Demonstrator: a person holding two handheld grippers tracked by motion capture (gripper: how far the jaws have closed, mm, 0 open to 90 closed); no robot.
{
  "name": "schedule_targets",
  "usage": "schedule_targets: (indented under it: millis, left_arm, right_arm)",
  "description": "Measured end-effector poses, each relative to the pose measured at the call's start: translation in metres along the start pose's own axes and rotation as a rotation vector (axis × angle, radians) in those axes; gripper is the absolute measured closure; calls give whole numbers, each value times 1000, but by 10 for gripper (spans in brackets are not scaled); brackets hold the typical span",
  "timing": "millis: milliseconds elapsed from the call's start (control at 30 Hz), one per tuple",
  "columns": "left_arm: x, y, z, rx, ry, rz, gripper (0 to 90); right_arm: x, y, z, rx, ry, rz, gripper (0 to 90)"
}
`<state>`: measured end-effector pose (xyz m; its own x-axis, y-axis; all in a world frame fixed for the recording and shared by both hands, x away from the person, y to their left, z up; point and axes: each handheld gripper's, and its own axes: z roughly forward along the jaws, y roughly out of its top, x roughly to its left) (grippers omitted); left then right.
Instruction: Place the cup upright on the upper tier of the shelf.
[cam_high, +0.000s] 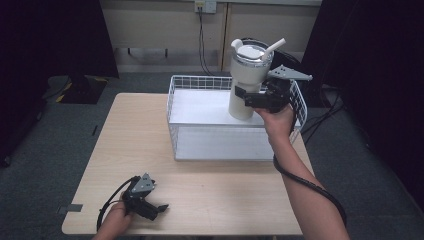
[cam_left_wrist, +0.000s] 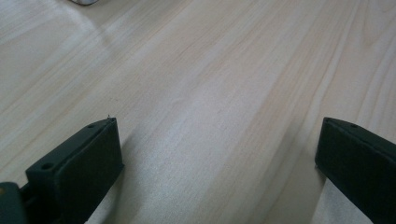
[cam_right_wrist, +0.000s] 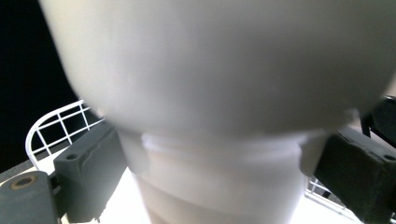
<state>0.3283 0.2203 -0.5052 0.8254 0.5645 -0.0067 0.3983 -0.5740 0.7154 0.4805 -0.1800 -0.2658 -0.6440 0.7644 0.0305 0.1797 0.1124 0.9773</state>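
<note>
Nearest the high view's camera, your left gripper (cam_high: 159, 207) rests low on the near left part of the wooden table (cam_high: 125, 135), your left hand (cam_high: 117, 220) behind it at the table's front edge. In the left gripper view its two black jaws stand wide apart with nothing but bare wood grain between them, so it holds nothing.

Farther back, a white wire basket (cam_high: 172, 100) sits on the far right half of the table. Its wire walls rise on all sides, and its right wall stands just beside your right hand (cam_high: 277, 120). The basket's white floor is otherwise bare apart from the tumbler.

Your right gripper (cam_high: 239, 96) is closed on the white tumbler (cam_high: 245, 80), gripping it from the right at its narrower lower section. In the right gripper view the jaws press against both sides of the tumbler (cam_right_wrist: 219, 177) just under the step where the wide upper body begins, with the basket's wire rim (cam_right_wrist: 51, 126) behind at the left.

The tumbler stands upright, its long axis vertical, base down inside the basket toward the far right corner and lid up. Whether the base touches the basket floor you cannot tell from these views. A white straw (cam_high: 274, 48) leans out of the lid (cam_high: 250, 51), pointing up and to the right. A rounded handle shows at the top left of the tumbler.

Beyond the table, a black cable (cam_high: 202, 40) hangs from a wall socket (cam_high: 205, 6).
</note>
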Motion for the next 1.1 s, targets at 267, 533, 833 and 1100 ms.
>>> schedule_targets:
  millis: [267, 533, 833, 1100]
  left_arm:
    - [0, 0, 0, 0, 0, 0, 0]
    - [0, 0, 0, -2, 2, -1, 0]
    - [0, 0, 0, -3, 3, -1, 0]
    - [0, 0, 0, -2, 3, 0, 0]
  right_arm:
    - [-1, -4, -8, 12, 7, -4, 93]
    - [-2, -7, -18, 21, 24, -14, 113]
    - [0, -12, -26, 34, 41, -21, 110]
    - [3, -16, -29, 44, 41, -24, 109]
